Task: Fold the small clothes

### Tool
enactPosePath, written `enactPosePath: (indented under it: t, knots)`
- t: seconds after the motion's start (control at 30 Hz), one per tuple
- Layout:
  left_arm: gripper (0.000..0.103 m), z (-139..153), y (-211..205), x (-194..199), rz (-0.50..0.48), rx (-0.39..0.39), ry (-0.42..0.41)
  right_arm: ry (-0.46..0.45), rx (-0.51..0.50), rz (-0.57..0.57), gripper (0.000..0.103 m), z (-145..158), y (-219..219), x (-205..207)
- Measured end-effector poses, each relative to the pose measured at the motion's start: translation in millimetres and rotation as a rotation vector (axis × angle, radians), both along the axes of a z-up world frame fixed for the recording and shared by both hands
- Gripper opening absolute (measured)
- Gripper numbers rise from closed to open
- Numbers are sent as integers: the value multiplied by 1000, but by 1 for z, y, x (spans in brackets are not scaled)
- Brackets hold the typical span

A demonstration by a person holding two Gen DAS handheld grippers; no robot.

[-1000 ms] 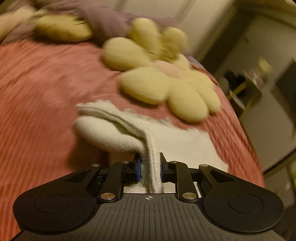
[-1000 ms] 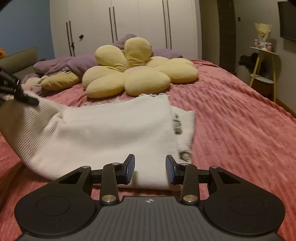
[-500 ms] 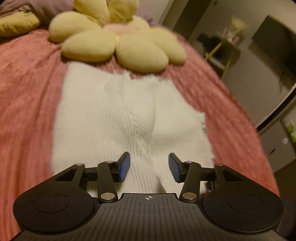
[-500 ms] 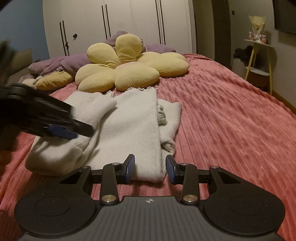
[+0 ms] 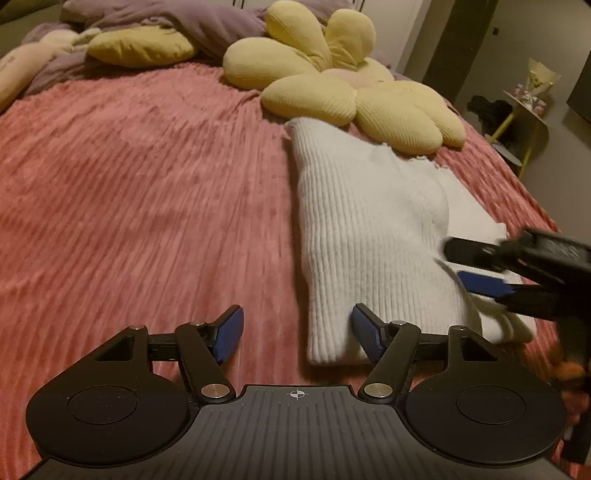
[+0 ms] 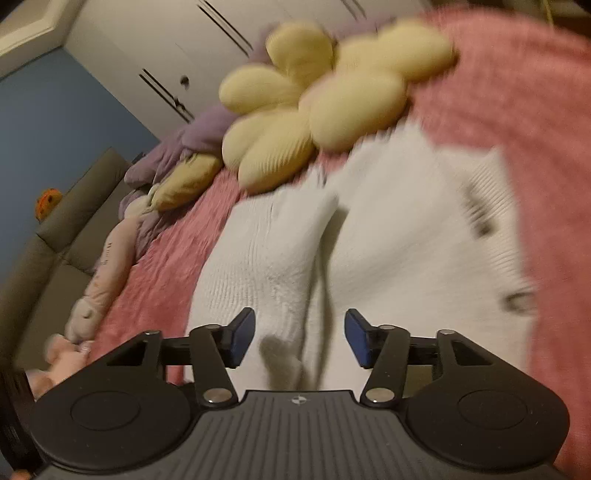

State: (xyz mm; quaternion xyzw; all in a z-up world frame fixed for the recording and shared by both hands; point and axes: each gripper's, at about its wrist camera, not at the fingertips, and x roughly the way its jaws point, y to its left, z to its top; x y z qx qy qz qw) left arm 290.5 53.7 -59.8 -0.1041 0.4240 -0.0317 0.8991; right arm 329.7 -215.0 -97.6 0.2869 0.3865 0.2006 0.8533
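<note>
Lying folded on the pink bed (image 5: 129, 192), the white knit (image 5: 354, 229) sits right of centre, its far edge just beside the yellow flower pillow (image 5: 332, 88). Starting at the left, a pale plush toy (image 5: 14, 74) rests along the bed's edge, then a purple blanket (image 5: 177, 18) heaped at the head with a small yellow cushion (image 5: 140, 48) in front of it. The left claw (image 5: 297, 334) hangs spread wide and holds nothing; its left finger is over bare bedspread and its right finger (image 5: 365, 332) sits at the near corner of the knit, though contact is hard to judge. Further right, the right claw (image 5: 461, 266) reaches in over the knit's near right part, blurred, its fingers parted and gripping nothing. At the far right a small yellow side table (image 5: 524, 107) stands off the bed.

From the right wrist, tilted and blurred, the right claw (image 6: 299, 339) is spread above a raised fold of the knit (image 6: 369, 240), with the fabric between the fingers but not pinched. No containers are in sight.
</note>
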Motion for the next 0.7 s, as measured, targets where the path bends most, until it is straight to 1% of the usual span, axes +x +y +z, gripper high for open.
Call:
enactPosePath:
  t: [0.07, 0.13, 0.17, 0.2, 0.23, 0.27, 0.3, 0.37, 0.43, 0.47, 0.5, 0.57, 0.6, 0.63, 0.67, 0.7]
  knots:
    - [72, -5, 1, 0, 0, -7, 17, 68, 44, 15, 58, -10, 7, 14]
    - [73, -7, 1, -1, 0, -7, 17, 91, 78, 36, 56, -15, 14, 21]
    - [73, -6, 2, -1, 4, -9, 16, 93, 83, 40, 49, -15, 17, 23]
    - [74, -6, 1, -1, 11, -12, 18, 79, 79, 46, 26, -13, 21, 24]
    - [74, -4, 2, -1, 17, -19, 17, 57, 48, 50, 17, -9, 24, 23]
    - [74, -2, 2, -2, 19, -29, 12, 35, -13, 53, 17, -4, 29, 23]
    - [75, 0, 0, -2, 17, -32, 7, -10, -100, 57, 16, 5, 34, 21]
    - [76, 6, -5, -3, 4, -24, -7, -153, -252, 41, 16, 28, 39, 7]
    - [77, 8, -13, -2, -17, -9, -13, -301, -408, -5, 15, 48, 40, -11]
    - [77, 7, -17, 0, -21, -3, -7, -345, -477, -33, 15, 53, 38, -18]
    - [77, 5, -21, 2, -22, 2, 5, -382, -576, -73, 15, 52, 38, -25]
    - [77, 0, -30, 5, -37, -2, 23, -402, -736, -135, 15, 43, 37, -31]
    - [77, -2, -34, 5, -45, -6, 28, -394, -790, -153, 16, 36, 35, -31]
    - [77, -4, -38, 5, -50, -10, 33, -341, -805, -162, 16, 26, 28, -27]
    - [77, -5, -41, 5, -52, -10, 36, -266, -763, -146, 16, 17, 19, -22]
    - [77, -6, -43, 6, -55, -10, 38, -220, -703, -136, 18, 12, 11, -18]
